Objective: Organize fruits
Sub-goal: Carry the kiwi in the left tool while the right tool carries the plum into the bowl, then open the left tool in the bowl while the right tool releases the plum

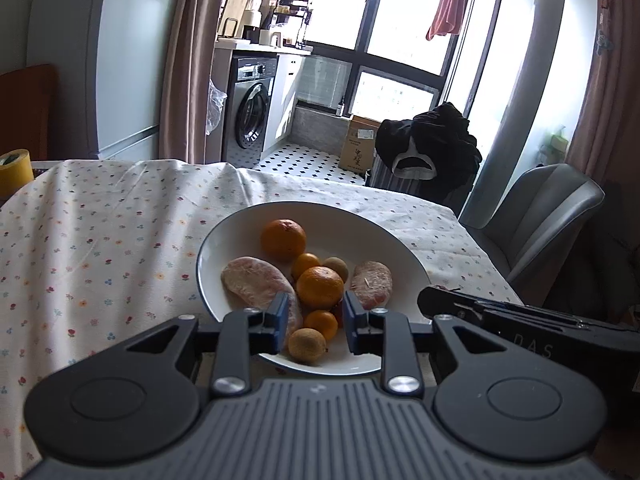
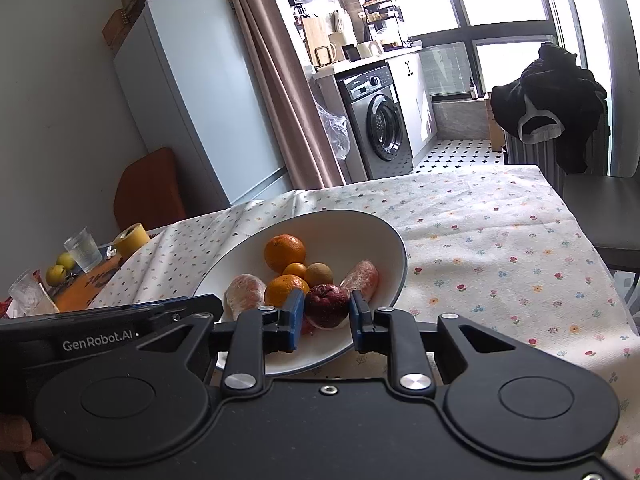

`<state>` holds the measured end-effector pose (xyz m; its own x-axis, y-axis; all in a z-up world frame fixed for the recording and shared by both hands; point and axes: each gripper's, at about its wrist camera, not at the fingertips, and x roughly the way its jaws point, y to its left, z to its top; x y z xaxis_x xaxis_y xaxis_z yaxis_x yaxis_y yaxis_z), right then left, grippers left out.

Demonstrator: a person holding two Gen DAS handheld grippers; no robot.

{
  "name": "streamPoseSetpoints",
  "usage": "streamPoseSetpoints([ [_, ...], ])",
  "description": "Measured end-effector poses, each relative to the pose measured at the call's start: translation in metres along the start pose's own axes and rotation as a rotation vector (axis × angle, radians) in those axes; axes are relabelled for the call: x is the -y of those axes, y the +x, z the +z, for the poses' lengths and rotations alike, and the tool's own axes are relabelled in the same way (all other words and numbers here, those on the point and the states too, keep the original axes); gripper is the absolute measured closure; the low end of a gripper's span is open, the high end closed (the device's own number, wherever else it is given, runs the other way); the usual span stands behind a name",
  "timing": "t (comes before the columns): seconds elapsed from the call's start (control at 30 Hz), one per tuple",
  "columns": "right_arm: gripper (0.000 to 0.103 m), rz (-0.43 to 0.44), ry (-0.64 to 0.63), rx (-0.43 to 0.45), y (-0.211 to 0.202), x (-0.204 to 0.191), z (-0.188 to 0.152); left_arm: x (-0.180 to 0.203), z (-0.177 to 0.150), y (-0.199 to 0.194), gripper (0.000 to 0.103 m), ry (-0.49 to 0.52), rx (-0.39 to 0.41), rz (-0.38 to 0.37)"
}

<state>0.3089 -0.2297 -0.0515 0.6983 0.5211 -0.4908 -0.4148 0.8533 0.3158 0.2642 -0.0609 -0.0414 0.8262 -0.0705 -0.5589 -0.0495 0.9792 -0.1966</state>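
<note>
A white bowl stands on the flowered tablecloth. It holds several oranges, two pale peeled citrus pieces, small brown fruits and a dark red apple. My left gripper hangs open over the bowl's near side, with nothing between its fingers. My right gripper is open. The apple lies framed between its blue pads, and I see no firm contact. In the left wrist view the right gripper's body reaches the bowl's right rim.
A yellow tape roll, drinking glasses and green fruits sit at the table's left end. A grey chair stands by the right edge. Bare tablecloth spreads right of the bowl.
</note>
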Motion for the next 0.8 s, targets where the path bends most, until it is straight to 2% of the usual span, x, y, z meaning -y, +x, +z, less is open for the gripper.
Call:
streamPoseSetpoints([
  [0.13,0.080,0.002,-0.006,0.000,0.001,-0.003,0.001,-0.006,0.004,-0.007,0.068,-0.012,0.013,0.013],
  [0.2,0.077,0.011,-0.018,-0.001,0.000,-0.008,0.002,-0.008,0.006,-0.012,0.062,-0.014,0.025,0.026],
  [0.27,0.071,0.018,-0.032,0.010,-0.003,-0.013,0.004,-0.010,0.007,-0.017,0.051,-0.015,0.036,0.037],
  [0.3,0.069,0.022,-0.032,0.014,-0.005,-0.014,0.005,-0.012,0.008,-0.020,0.048,-0.016,0.042,0.042],
  [0.47,0.068,0.015,-0.016,0.012,-0.011,-0.016,0.007,-0.017,0.010,-0.033,0.026,-0.025,0.067,0.068],
  [0.53,0.067,0.014,-0.012,0.013,-0.014,-0.018,0.006,-0.019,0.010,-0.038,0.021,-0.025,0.076,0.080],
  [0.67,0.057,0.006,-0.017,0.016,-0.021,-0.023,0.004,-0.025,0.009,-0.048,0.016,-0.033,0.087,0.104],
  [0.8,0.056,0.007,-0.005,0.011,-0.028,-0.025,0.001,-0.032,0.007,-0.059,0.012,-0.048,0.094,0.118],
])
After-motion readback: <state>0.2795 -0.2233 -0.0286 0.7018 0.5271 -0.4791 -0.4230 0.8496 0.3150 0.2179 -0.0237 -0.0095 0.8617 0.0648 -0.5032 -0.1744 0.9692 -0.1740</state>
